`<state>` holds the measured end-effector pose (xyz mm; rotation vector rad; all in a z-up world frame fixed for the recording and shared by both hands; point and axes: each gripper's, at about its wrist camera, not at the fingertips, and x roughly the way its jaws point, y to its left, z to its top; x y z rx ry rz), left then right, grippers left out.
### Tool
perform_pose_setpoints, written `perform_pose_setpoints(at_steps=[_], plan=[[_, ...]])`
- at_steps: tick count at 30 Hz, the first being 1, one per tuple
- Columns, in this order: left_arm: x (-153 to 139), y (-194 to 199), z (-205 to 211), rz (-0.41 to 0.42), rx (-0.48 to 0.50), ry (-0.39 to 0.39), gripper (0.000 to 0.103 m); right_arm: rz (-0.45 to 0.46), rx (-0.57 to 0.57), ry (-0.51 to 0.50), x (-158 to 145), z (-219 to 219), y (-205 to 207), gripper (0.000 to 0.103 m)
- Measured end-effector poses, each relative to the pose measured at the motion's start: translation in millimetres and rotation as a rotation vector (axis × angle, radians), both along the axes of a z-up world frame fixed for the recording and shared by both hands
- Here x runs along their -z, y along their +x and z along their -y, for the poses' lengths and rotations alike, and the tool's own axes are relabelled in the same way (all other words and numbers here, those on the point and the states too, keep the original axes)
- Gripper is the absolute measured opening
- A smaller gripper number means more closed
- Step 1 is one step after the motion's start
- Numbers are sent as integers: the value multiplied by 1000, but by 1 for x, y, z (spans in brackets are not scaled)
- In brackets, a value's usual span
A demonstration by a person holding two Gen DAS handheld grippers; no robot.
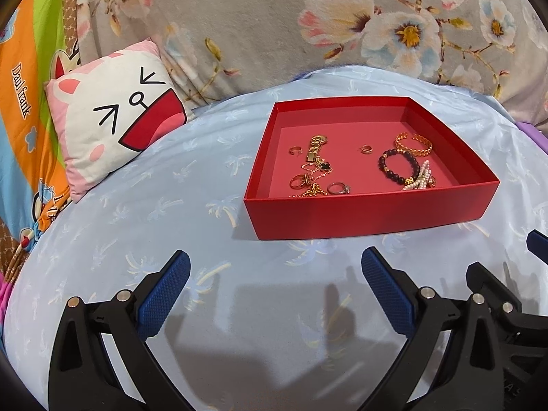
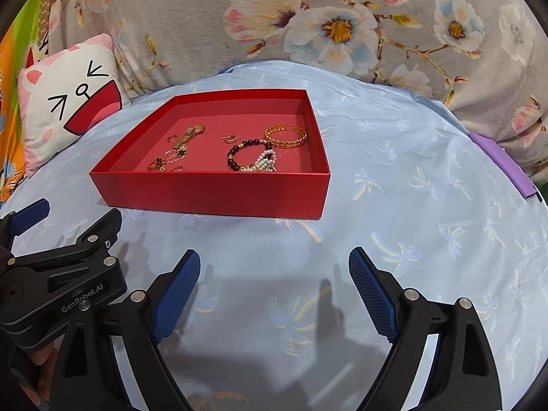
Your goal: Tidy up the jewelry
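Sitting flat on pale blue palm-print sheet (image 1: 144,205): open red box (image 1: 373,215), all jewelry loose on its floor. Inside box, far left: gold watch (image 1: 316,145) with small gold hoop (image 1: 294,150) just beside it. Mid-floor of box: second small hoop (image 1: 366,149), apart from the rest. Far right corner of box: gold cuff bangle (image 1: 412,144). Just nearer than bangle: dark bead bracelet (image 1: 399,166), touching pearl strands (image 1: 419,179) against near right wall. Near left of box: gold chain with black clover charm (image 1: 323,167), tangled with rings (image 1: 337,188); exact overlaps not readable.

Hovering short of box's near wall: left gripper (image 1: 274,281), jaws spread wide, nothing between blue pads, only sheet under gap. Same for right gripper (image 2: 274,277), just right of left one, jaws near full spread, empty, clear of box.

Left of box: cat-face cushion (image 1: 113,126) leaning on colourful cartoon fabric (image 1: 20,102). Behind box: grey floral blanket (image 1: 257,17). Right of box, at sheet edge: purple strip (image 2: 503,164).
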<state>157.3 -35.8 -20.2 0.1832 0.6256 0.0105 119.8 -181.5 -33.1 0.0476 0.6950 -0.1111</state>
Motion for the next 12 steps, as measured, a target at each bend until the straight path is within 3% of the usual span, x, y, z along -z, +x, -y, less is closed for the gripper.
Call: perform_pose_setpoints(at_steps=[12], plan=[[0,0,2,1,-9,23,96,-1,4,-10,0,1,-1,86]])
